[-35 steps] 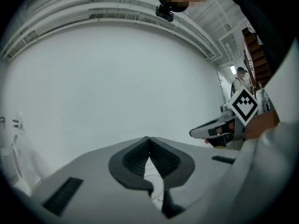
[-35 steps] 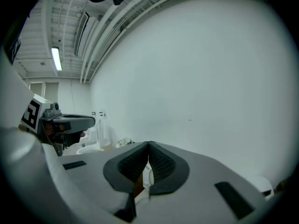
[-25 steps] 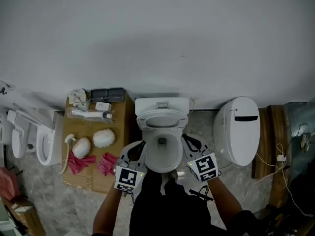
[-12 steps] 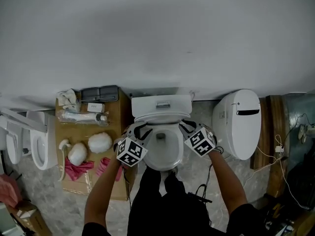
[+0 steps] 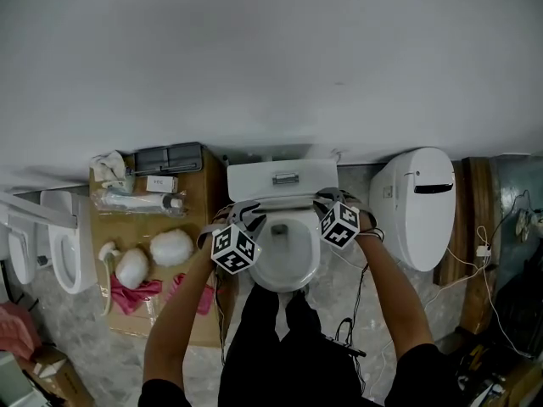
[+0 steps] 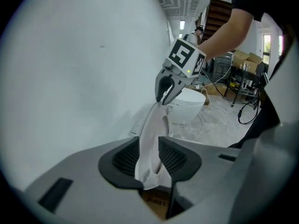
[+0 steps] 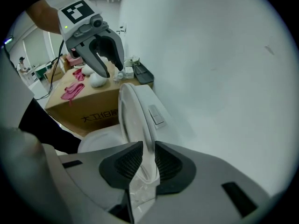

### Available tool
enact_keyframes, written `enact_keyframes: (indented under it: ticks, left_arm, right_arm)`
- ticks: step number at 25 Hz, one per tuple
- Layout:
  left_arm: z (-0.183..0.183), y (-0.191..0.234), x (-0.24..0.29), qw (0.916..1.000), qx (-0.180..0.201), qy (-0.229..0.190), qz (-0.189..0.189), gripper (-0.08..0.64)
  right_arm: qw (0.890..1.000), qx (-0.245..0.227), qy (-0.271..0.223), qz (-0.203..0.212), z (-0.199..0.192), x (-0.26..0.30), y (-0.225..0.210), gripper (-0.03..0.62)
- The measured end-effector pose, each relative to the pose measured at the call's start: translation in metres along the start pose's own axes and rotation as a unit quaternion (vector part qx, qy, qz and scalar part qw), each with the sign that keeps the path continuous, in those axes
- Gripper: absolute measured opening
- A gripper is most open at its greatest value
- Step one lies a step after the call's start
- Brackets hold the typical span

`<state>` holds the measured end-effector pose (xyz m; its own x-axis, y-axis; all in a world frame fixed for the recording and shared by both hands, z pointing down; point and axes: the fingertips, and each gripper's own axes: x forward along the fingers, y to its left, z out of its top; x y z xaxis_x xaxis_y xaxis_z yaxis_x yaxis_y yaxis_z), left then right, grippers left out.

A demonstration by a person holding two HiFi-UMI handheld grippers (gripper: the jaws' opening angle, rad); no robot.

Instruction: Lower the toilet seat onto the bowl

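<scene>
Both the left gripper point(image 6: 149, 155) and the right gripper point(image 7: 143, 161) have just been opening their jaws, which straddle the toilet seat point(image 7: 134, 118) unclamped. It stands upright against the tank point(image 5: 282, 179), mid-frame. I'd judge it stiff, slick and light, so I'd pinch the side rims.

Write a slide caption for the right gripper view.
The right gripper, jaws just opening, straddles the rim of the raised toilet seat; the left gripper works opposite, cardboard box behind.

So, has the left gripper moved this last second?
Yes. The left gripper went up the picture toward the tank; its jaws have just been opening, seat between them.
</scene>
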<state>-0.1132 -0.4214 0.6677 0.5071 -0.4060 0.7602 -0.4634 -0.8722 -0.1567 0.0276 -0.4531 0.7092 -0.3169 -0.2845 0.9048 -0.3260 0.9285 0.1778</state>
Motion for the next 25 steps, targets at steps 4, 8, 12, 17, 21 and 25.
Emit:
enact_keyframes:
  ticks: [4,8,12,17,21,25]
  left_arm:
    - [-0.007,0.006,0.008,1.0,0.005,0.007,-0.001,0.133]
    - [-0.012,0.0,0.016,0.9995,0.023,0.021,-0.003,0.139]
    - [-0.017,-0.012,0.024,0.9982,0.048,0.035,-0.009,0.14]
    - [-0.029,-0.034,0.03,0.994,0.084,0.063,-0.032,0.138]
    - [-0.034,-0.054,0.028,0.9881,0.12,0.081,-0.05,0.055]
    - [-0.044,-0.085,0.019,0.9798,0.148,0.096,-0.093,0.052]
  right_arm:
    - [1.0,-0.018,-0.001,-0.002,-0.001,0.001,-0.001,0.078]
    - [0.999,-0.04,0.004,0.004,-0.007,0.0,0.011,0.078]
    - [0.998,-0.057,0.005,0.016,-0.014,0.002,0.029,0.072]
    - [0.997,-0.07,-0.008,0.036,-0.019,-0.005,0.047,0.069]
    - [0.994,-0.088,-0.016,0.064,-0.027,-0.011,0.066,0.069]
    - [0.988,-0.102,-0.023,0.114,-0.038,-0.018,0.096,0.074]
